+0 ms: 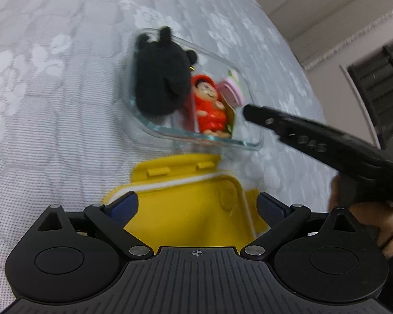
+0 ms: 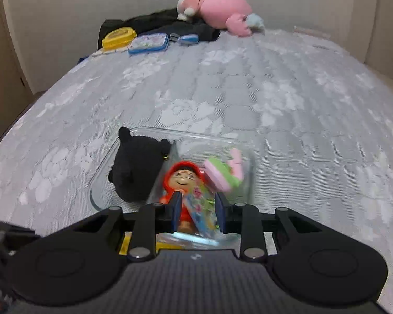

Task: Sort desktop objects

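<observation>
A clear glass container (image 1: 251, 145) (image 2: 104, 164) sits on the grey flowered bedspread. It holds a black plush toy (image 1: 157, 78) (image 2: 136, 167), a red-hooded figurine in its packet (image 1: 209, 107) (image 2: 182, 180) and a pink and green item (image 1: 233, 89) (image 2: 222, 174). A yellow lid (image 1: 186, 196) lies just in front of the container, between my left gripper's (image 1: 197, 205) open fingers. My right gripper (image 2: 197, 210) (image 1: 249, 111) is open, its tips just above the container's near rim, around the packet's lower end without visibly clamping it.
At the far end of the bed lie a pink plush toy (image 2: 220, 7), a yellow box (image 2: 118, 36), a blue tin (image 2: 149, 43), a small blue case (image 2: 187, 39) and dark clothing (image 2: 170, 23). Walls border the bed.
</observation>
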Demonstrator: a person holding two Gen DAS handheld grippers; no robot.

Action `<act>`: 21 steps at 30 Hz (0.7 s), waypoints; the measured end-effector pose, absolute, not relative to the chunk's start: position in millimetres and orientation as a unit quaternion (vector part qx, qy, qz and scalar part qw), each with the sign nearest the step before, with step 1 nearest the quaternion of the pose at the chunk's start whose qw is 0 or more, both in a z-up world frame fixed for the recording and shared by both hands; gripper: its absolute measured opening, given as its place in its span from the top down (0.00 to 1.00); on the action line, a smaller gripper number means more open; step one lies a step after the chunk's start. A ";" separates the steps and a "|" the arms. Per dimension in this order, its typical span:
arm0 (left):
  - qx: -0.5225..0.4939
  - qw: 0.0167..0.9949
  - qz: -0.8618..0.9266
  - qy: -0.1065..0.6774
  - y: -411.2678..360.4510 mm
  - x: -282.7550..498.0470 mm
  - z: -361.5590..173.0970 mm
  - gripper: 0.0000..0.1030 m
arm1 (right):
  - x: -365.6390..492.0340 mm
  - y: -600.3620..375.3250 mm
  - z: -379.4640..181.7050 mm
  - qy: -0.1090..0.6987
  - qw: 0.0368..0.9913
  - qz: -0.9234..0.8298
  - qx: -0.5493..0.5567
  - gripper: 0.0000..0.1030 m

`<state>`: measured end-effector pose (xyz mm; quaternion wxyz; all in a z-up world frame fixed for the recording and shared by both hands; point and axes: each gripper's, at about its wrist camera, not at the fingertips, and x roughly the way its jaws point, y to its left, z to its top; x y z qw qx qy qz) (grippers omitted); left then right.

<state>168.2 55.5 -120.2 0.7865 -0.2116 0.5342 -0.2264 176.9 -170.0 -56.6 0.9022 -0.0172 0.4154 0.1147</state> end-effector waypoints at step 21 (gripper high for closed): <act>-0.203 0.781 -0.194 0.557 58.1 172.8 -129.5 0.01 | 197.2 -189.4 -63.2 0.433 0.894 0.110 0.042 0.95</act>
